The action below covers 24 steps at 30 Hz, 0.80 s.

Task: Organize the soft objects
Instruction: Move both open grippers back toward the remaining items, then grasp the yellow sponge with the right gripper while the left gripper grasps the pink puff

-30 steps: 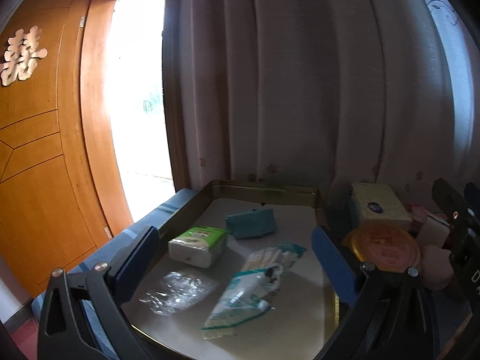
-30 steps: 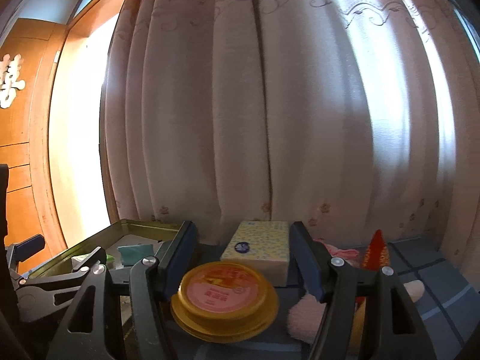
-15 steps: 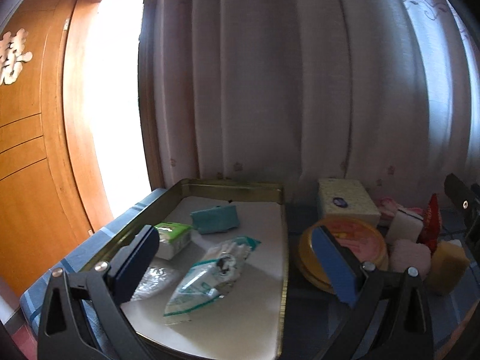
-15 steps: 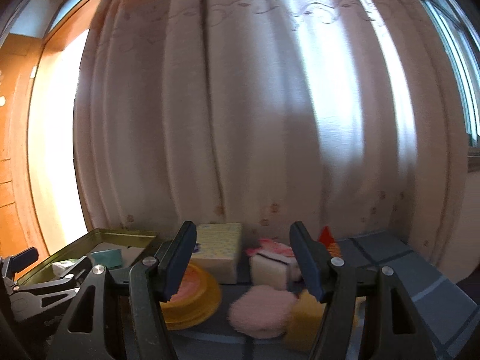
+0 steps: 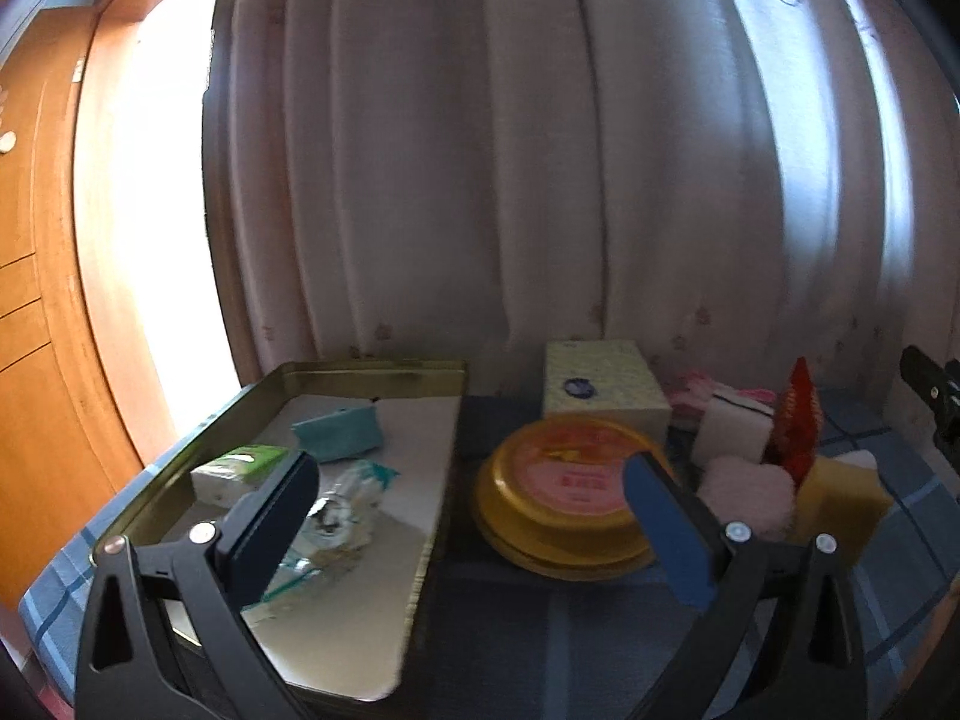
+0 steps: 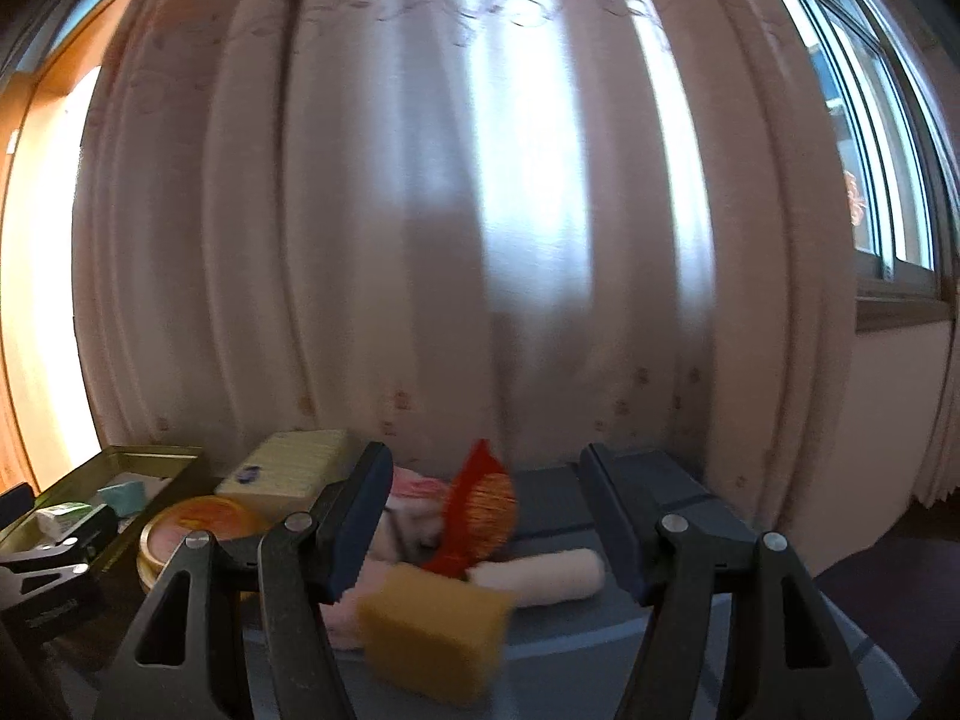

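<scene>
A gold metal tray point(image 5: 336, 369) on the left holds a green-white tissue pack point(image 5: 240, 471), a teal pouch point(image 5: 342, 432) and crinkled plastic packets point(image 5: 336, 516). Right of it lie a yellow round tin point(image 5: 564, 504), a pale yellow tissue box point(image 5: 600, 384), a white sponge point(image 5: 732, 432), a pink fluffy pad point(image 5: 744, 492), a red packet point(image 5: 795, 420) and a yellow sponge point(image 6: 438, 630). My left gripper point(image 5: 468, 516) hangs open above the tray's right edge and the tin. My right gripper point(image 6: 486, 516) stands open over the yellow sponge, pink pad point(image 6: 348, 612) and a pale roll point(image 6: 540, 576), holding nothing.
Everything rests on a blue checked cloth point(image 5: 900, 510). Pale curtains point(image 6: 420, 240) hang close behind the objects. A wooden door point(image 5: 24, 300) and a bright doorway are to the left, a window point(image 6: 870, 150) to the right. The other gripper's tip point(image 6: 66, 546) shows at the left of the right wrist view.
Both grippers have swung to the right. The left view now shows the tin and sponges beside the tray; the right view has left the tin for the sponge pile. Neither jaw opening changed.
</scene>
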Each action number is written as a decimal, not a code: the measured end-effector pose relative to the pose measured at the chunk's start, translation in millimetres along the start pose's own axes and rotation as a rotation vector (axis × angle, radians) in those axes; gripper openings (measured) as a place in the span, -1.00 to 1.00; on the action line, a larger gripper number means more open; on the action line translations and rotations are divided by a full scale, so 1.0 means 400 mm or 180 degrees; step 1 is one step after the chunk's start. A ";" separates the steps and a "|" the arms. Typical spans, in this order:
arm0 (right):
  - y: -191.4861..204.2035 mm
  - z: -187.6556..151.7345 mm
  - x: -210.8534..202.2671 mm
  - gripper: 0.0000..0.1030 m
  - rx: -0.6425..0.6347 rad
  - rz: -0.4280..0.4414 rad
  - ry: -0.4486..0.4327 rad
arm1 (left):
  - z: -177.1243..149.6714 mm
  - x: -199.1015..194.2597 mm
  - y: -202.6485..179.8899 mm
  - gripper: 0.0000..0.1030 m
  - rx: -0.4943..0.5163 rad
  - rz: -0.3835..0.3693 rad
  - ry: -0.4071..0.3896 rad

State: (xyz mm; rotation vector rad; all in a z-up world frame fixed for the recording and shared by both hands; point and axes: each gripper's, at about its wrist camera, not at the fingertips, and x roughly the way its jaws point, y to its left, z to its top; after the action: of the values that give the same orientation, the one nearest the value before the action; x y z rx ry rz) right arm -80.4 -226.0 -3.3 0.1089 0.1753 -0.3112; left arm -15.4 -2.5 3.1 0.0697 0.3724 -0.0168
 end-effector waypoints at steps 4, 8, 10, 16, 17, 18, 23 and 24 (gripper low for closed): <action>-0.048 -0.001 0.010 0.30 0.0058 -0.0067 0.0162 | -0.002 -0.003 -0.042 0.99 0.0107 -0.0093 0.0037; -0.056 -0.008 0.005 0.30 -0.0023 0.0109 0.0311 | -0.003 0.000 -0.086 0.99 0.0218 -0.0189 0.0093; -0.035 -0.013 0.002 0.30 -0.0181 0.0312 0.0383 | -0.005 -0.004 -0.111 0.99 0.0299 -0.0256 0.0111; 0.022 -0.034 0.062 0.30 -0.0515 0.0911 0.0940 | -0.007 -0.010 -0.134 0.99 0.0385 -0.0268 0.0127; 0.020 -0.038 0.080 0.30 -0.0485 0.0974 0.1051 | -0.007 -0.008 -0.130 0.99 0.0360 -0.0274 0.0145; 0.016 -0.042 0.102 0.30 -0.0436 0.1021 0.1172 | -0.006 -0.004 -0.124 0.99 0.0320 -0.0273 0.0175; -0.014 -0.060 0.169 0.30 -0.0124 0.1362 0.1546 | -0.010 0.009 -0.110 0.99 0.0248 -0.0259 0.0245; -0.014 -0.064 0.173 0.29 -0.0102 0.1438 0.1587 | -0.011 0.010 -0.111 0.99 0.0256 -0.0253 0.0254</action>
State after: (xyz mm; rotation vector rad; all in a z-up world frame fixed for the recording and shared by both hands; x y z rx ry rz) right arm -21.2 -248.3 -41.7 0.1894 0.6387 0.1762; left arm -14.7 -46.5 -5.4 0.1352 0.4540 -0.1078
